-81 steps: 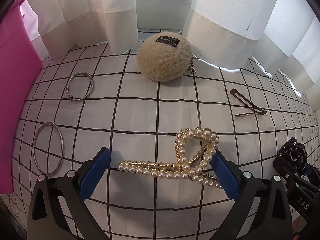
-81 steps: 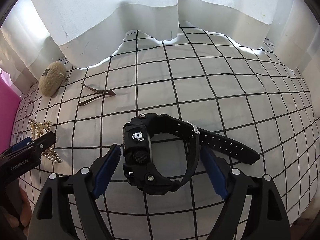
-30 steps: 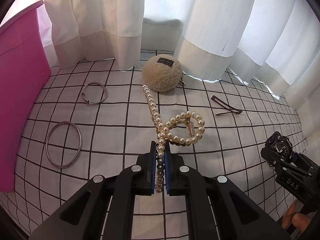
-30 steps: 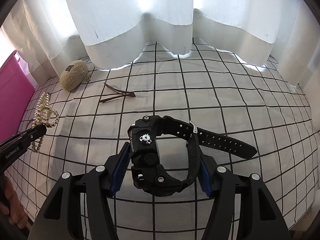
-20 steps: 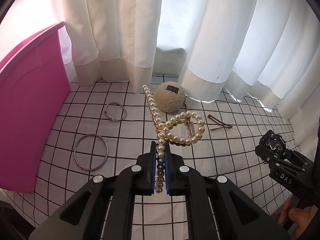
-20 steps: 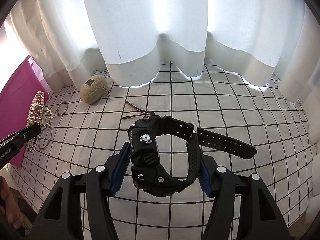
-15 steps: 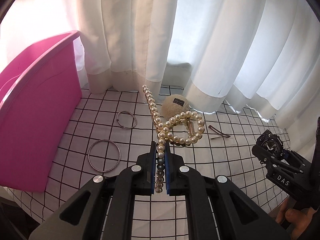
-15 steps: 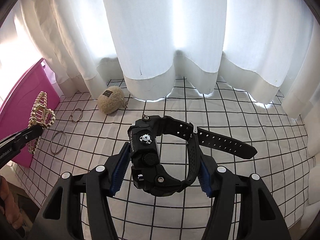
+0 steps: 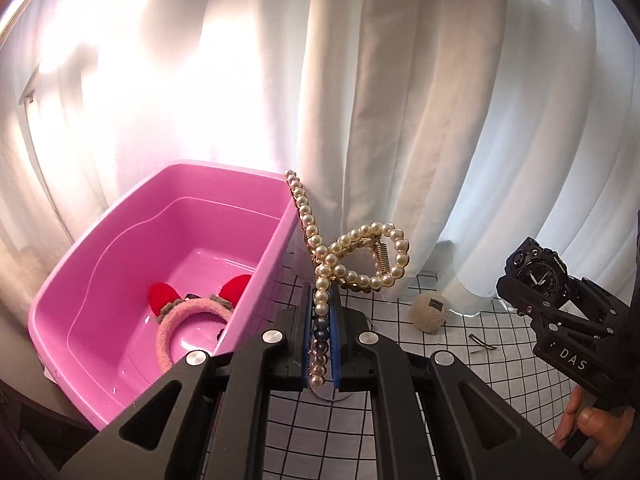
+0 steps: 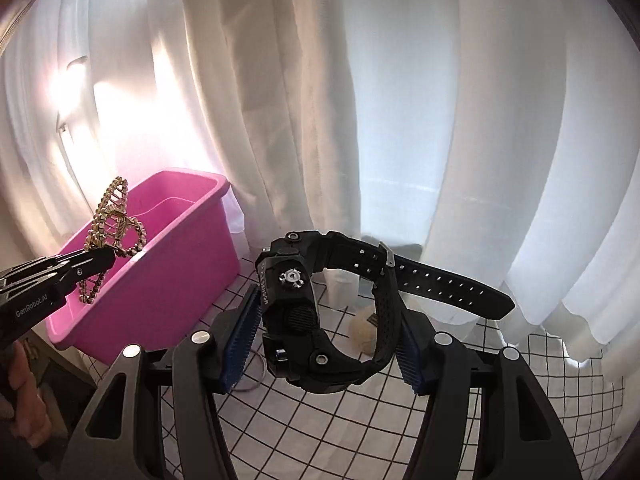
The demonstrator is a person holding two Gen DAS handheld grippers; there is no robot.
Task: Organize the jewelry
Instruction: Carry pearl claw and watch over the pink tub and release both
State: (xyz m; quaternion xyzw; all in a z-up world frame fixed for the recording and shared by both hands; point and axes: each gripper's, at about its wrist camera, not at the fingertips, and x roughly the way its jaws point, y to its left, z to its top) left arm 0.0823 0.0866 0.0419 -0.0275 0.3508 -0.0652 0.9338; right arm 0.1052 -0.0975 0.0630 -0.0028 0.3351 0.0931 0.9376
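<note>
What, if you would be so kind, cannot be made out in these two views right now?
- Left wrist view: the metal bangle is mostly hidden behind the left hand-held gripper.
- Left wrist view: the headband in the pink bin is partly cut off by the bin's wall.
- Right wrist view: the plush pompom is largely hidden by the black watch.

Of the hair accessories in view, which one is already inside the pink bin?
The fuzzy pink headband with red ears, lying in the pink bin. The pearl claw clip is held in the left gripper; the small hairpin lies on the cloth.
</note>
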